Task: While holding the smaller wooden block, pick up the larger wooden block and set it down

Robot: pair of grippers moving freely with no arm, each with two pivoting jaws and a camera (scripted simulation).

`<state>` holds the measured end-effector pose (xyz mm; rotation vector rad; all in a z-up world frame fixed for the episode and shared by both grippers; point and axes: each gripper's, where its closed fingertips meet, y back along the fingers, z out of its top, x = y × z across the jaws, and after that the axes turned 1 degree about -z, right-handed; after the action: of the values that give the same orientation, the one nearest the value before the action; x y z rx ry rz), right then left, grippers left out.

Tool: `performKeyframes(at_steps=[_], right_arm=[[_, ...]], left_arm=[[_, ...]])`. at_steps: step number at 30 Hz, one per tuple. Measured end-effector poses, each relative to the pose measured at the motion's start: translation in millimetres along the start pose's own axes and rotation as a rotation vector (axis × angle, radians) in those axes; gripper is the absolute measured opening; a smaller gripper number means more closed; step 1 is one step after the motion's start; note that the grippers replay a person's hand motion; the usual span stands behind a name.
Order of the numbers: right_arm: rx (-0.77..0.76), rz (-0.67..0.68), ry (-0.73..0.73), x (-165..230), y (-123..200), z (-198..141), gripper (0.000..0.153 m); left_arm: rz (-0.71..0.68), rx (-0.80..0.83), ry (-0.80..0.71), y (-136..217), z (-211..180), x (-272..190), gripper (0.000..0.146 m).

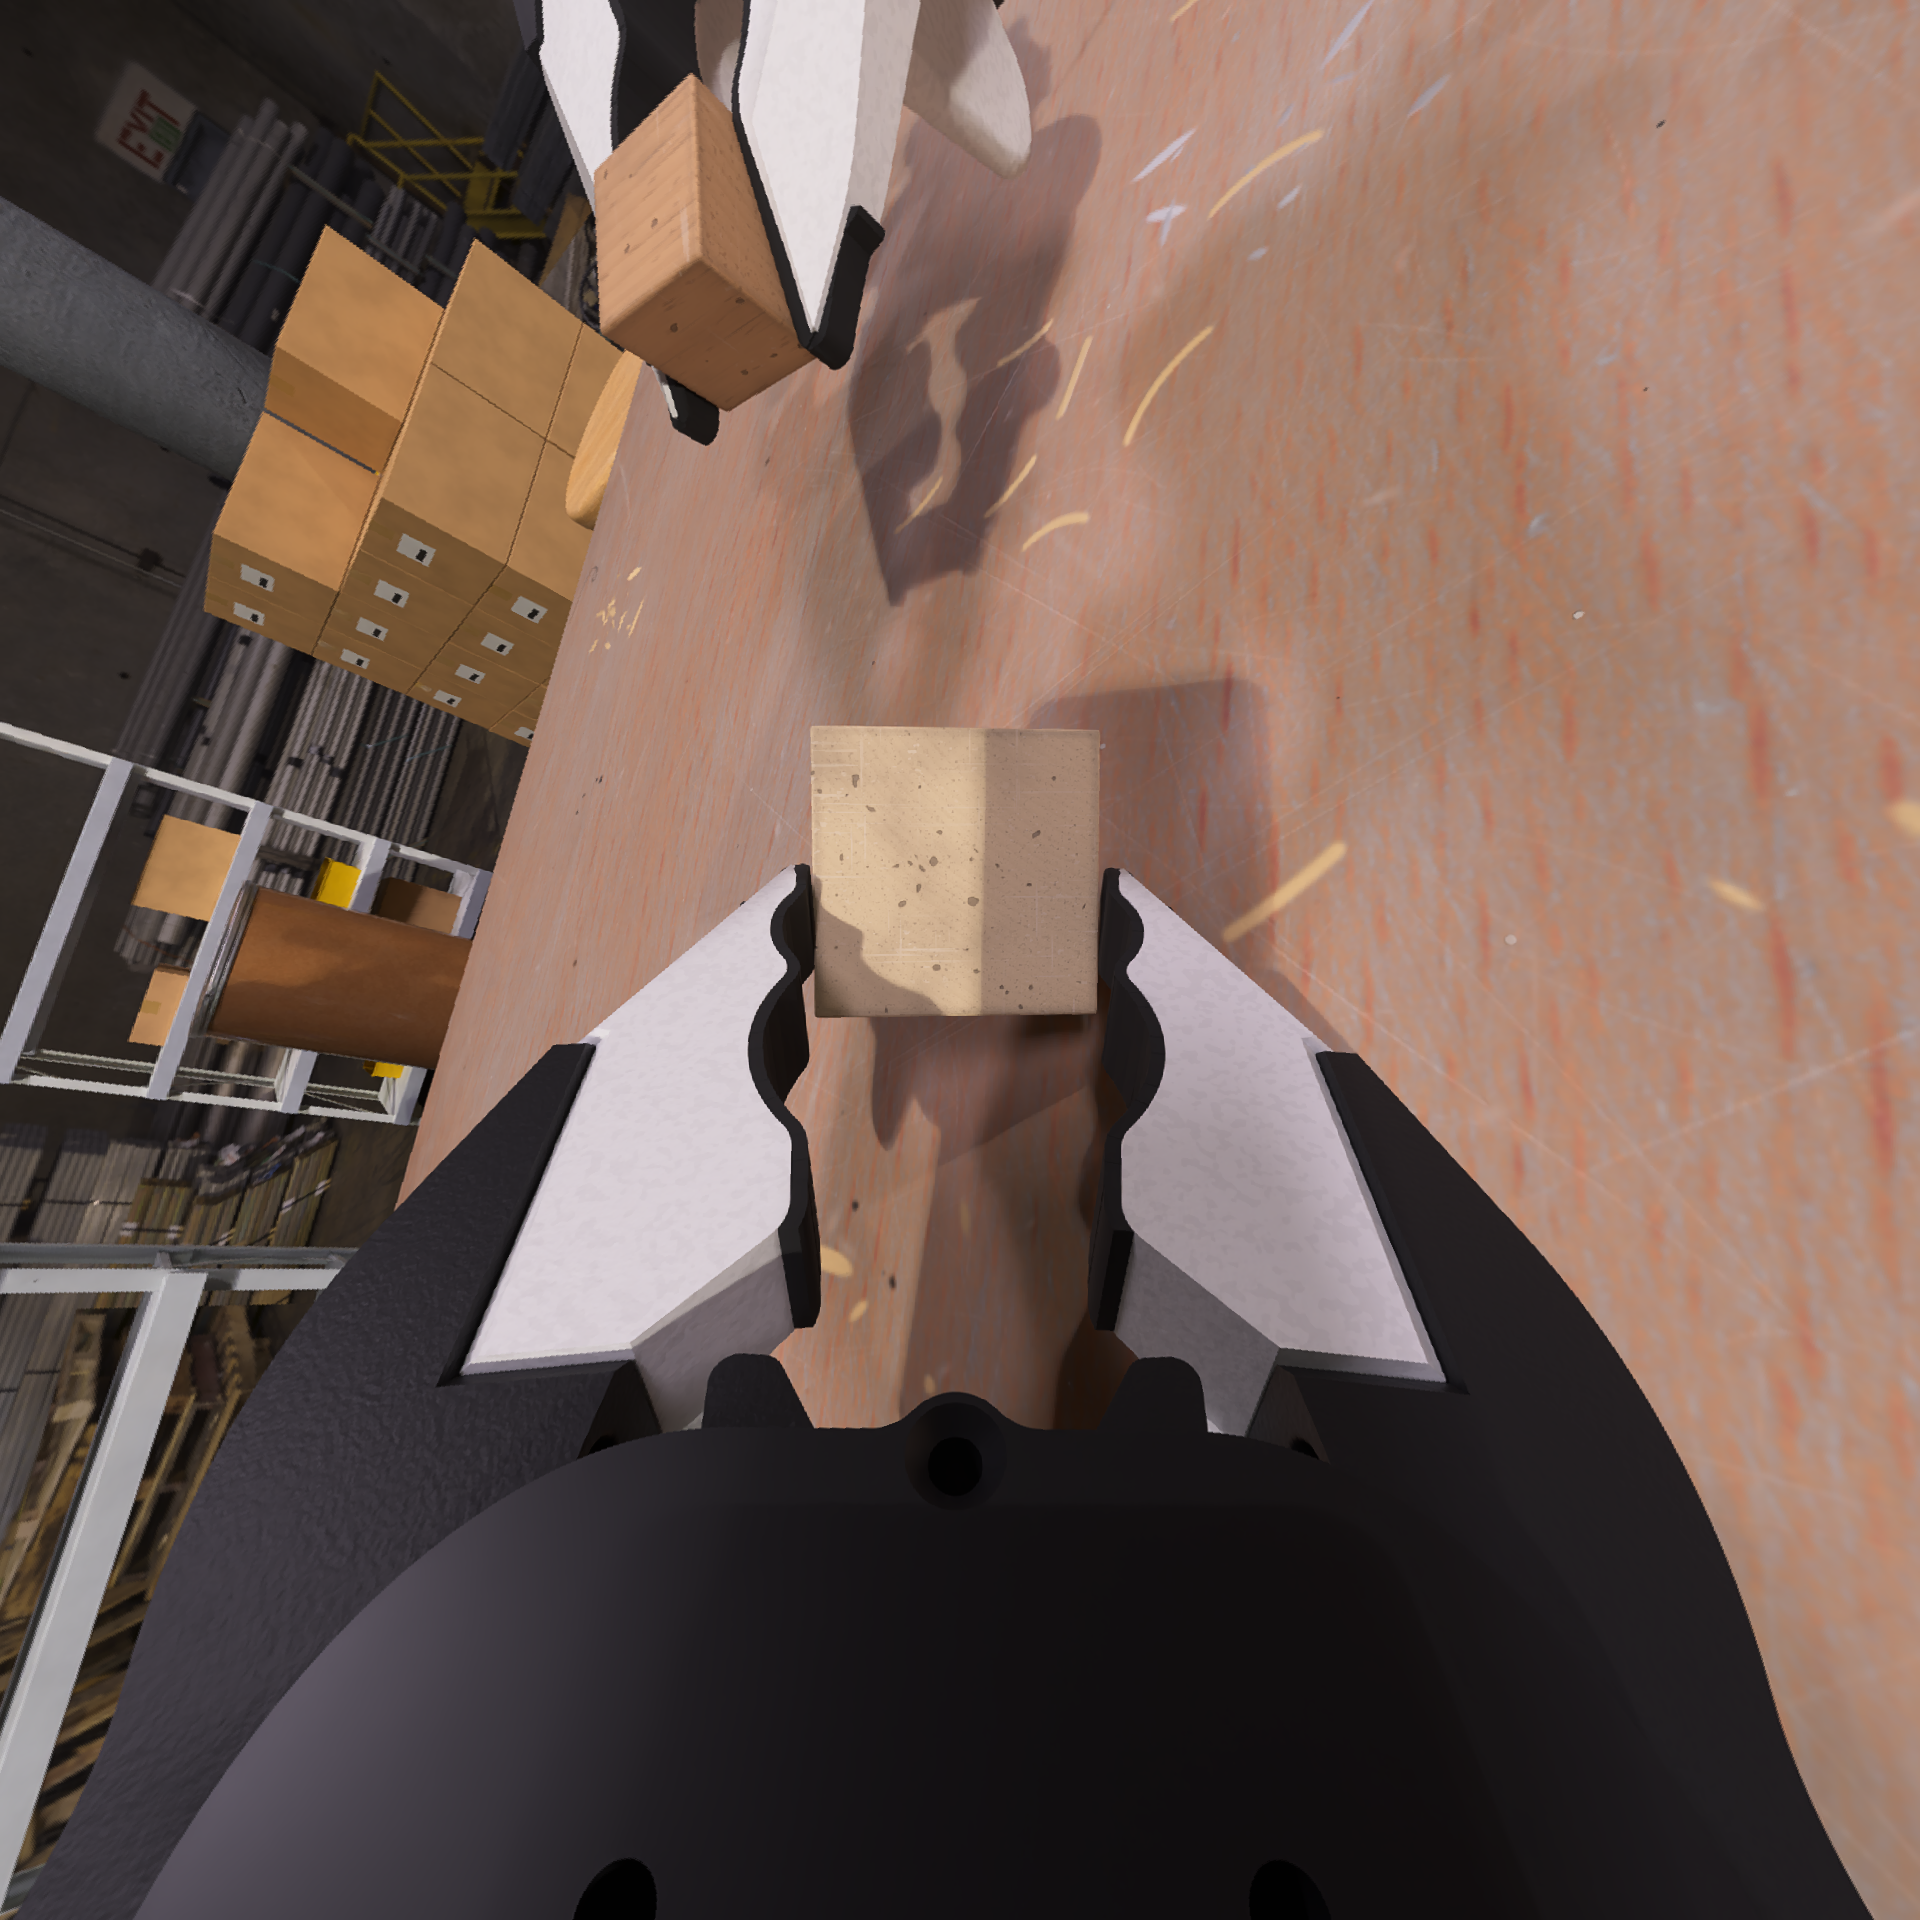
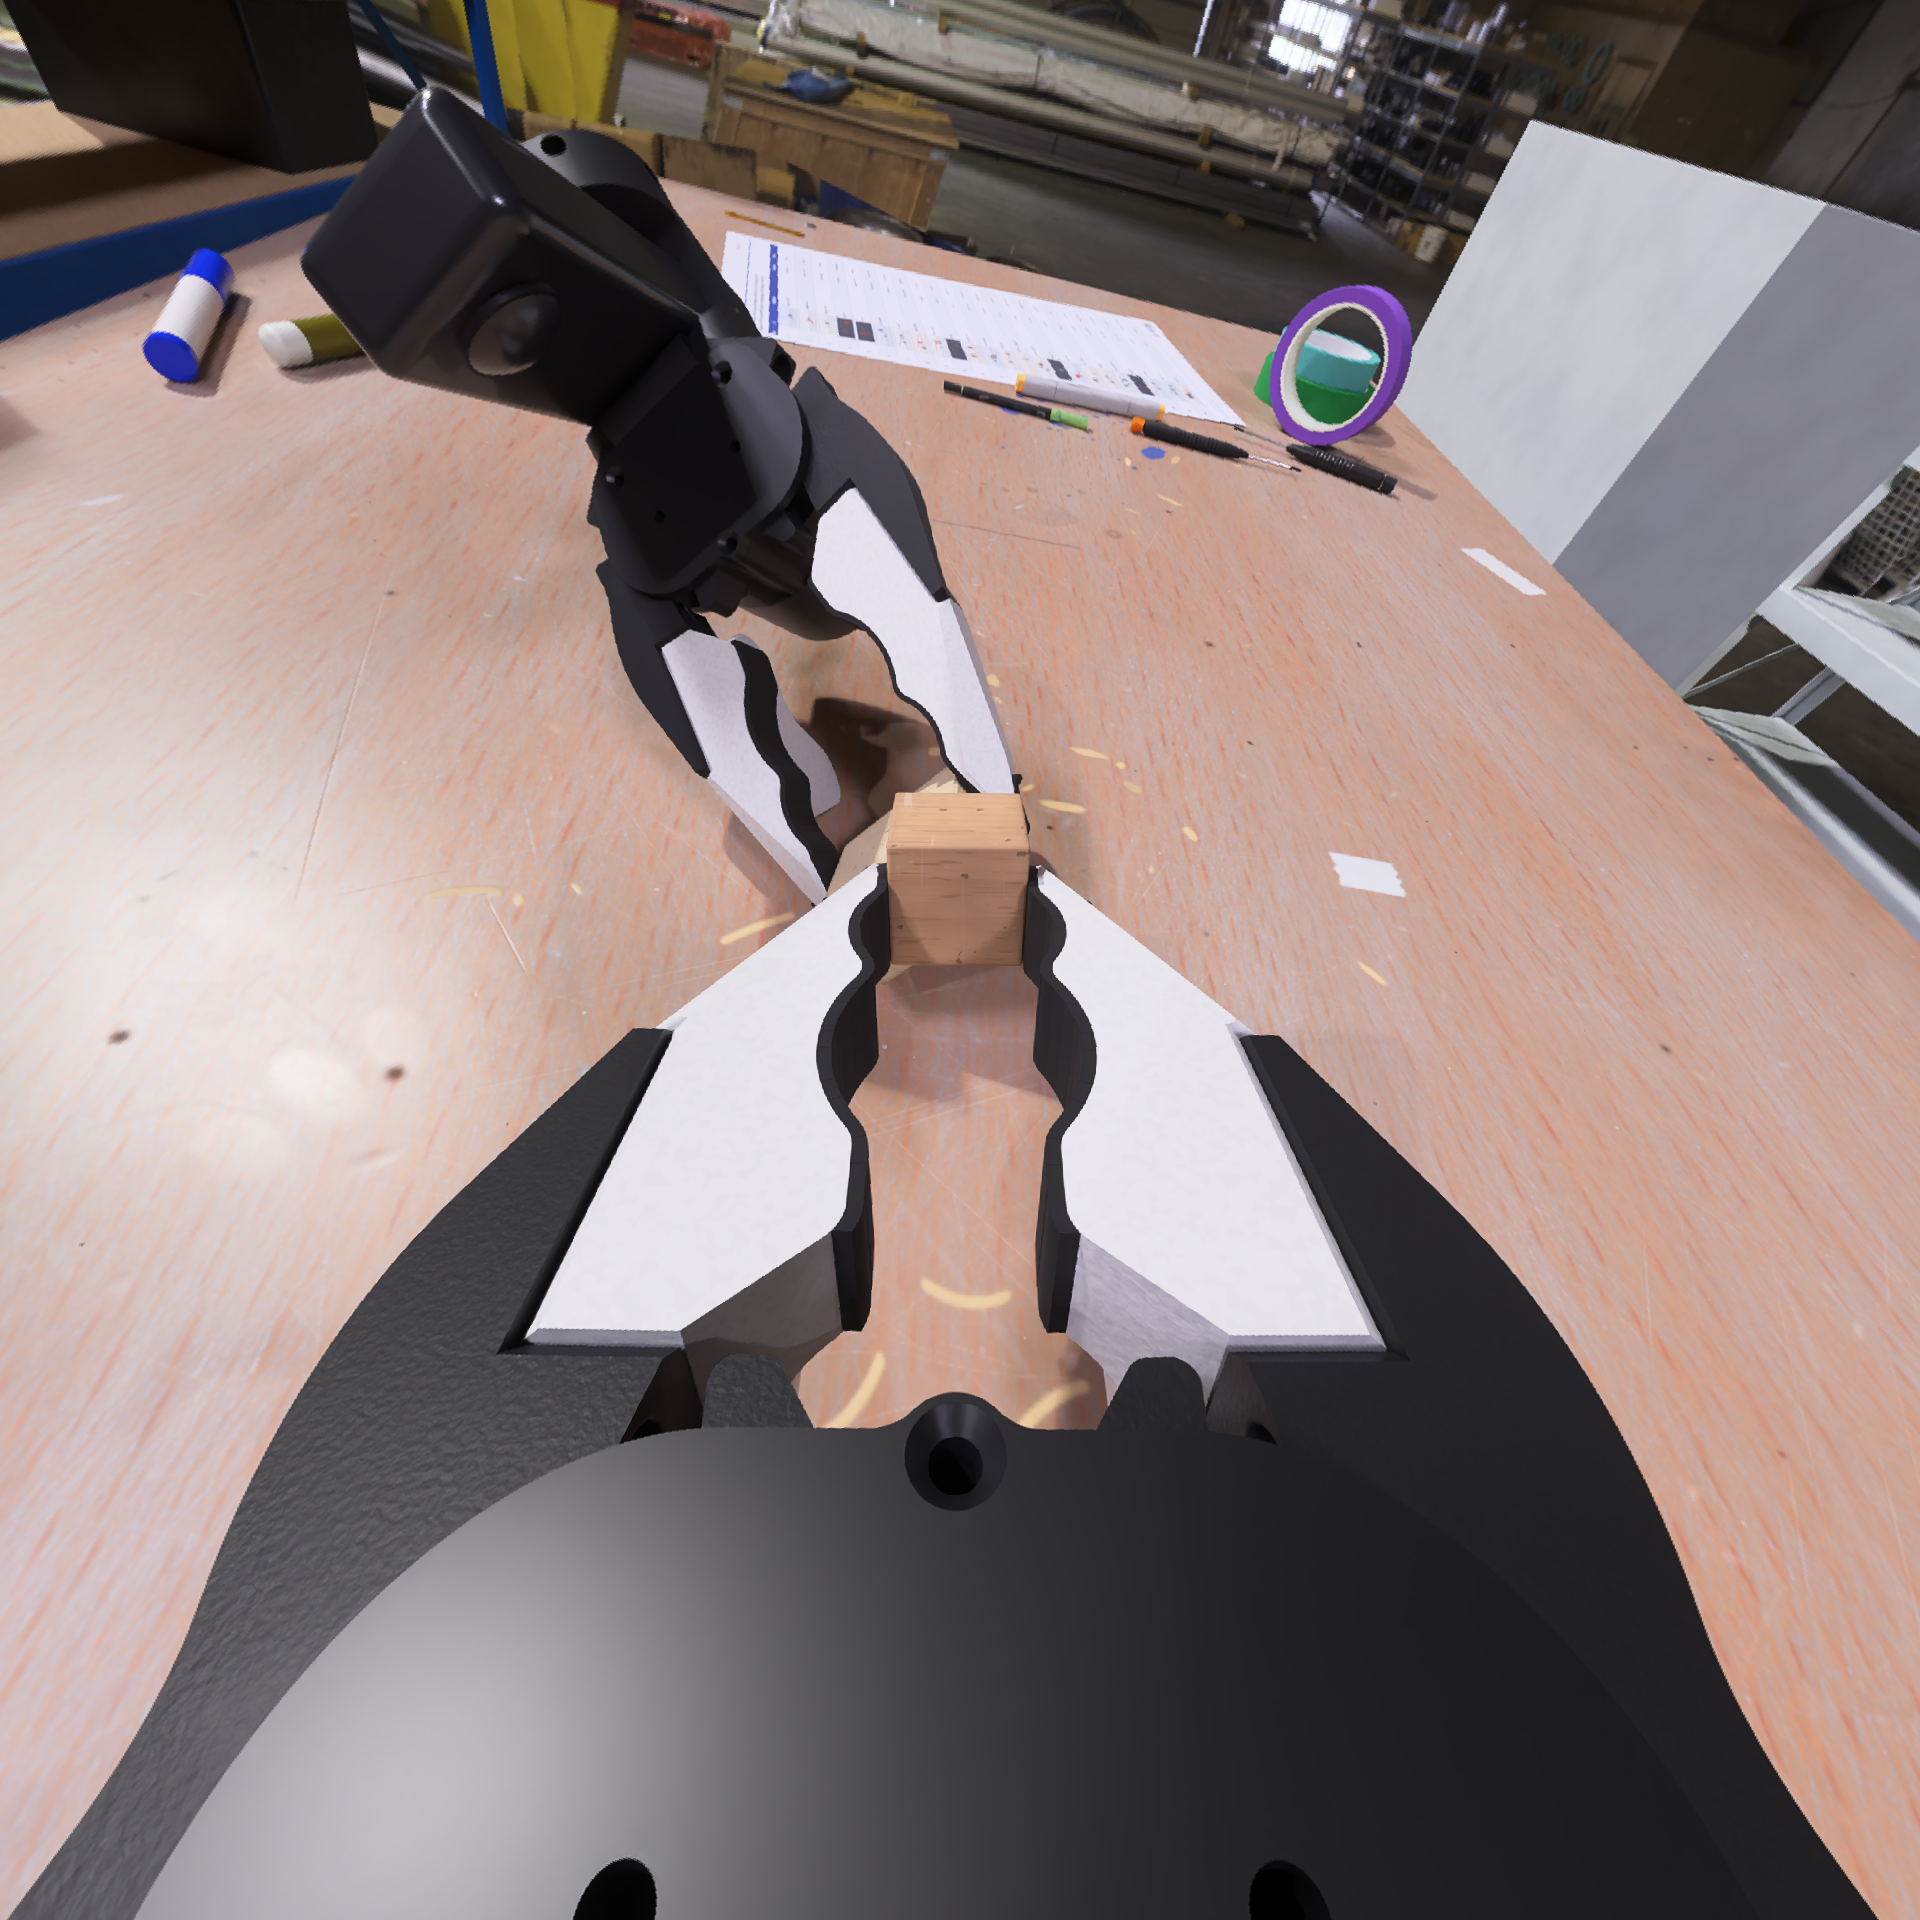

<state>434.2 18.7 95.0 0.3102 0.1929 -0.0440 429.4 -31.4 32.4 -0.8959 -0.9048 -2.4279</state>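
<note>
My left gripper (image 1: 954, 883) is shut on the larger, pale speckled wooden block (image 1: 951, 862), gripping it by two opposite sides at the fingertips over the reddish wooden table (image 1: 1455, 623). I cannot tell whether this block touches the table. My right gripper (image 2: 956, 878) is shut on the smaller, orange-brown wooden block (image 2: 956, 883) and holds it above the table. In the left wrist view, the right gripper (image 1: 764, 379) and the smaller block (image 1: 691, 239) hang at the top. In the right wrist view, the left gripper's fingers (image 2: 904, 613) reach down just behind the smaller block, which hides the larger one.
At the table's far side lie a blue-and-white glue stick (image 2: 187, 312), a white-and-olive marker (image 2: 307, 338), a printed sheet (image 2: 935, 301), several pens (image 2: 1091, 400) and tape rolls (image 2: 1340, 358). A white-grey panel (image 2: 1662, 343) stands at the right. Stacked cardboard boxes (image 1: 416, 468) stand beyond the table edge.
</note>
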Motion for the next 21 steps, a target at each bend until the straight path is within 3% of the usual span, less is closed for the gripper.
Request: performKeyframes(at_steps=[16, 21], right_arm=[[0.129, -0.043, 0.074, 3.4, 3.2, -4.2, 0.024], [0.127, -0.033, 0.029, 2.3, 2.7, -5.0, 0.024]], left_arm=[[0.007, 0.004, -0.028, 0.2, 0.1, -0.6, 0.056], [0.006, 0.007, -0.021, -0.2, 0.3, -0.5, 0.055]])
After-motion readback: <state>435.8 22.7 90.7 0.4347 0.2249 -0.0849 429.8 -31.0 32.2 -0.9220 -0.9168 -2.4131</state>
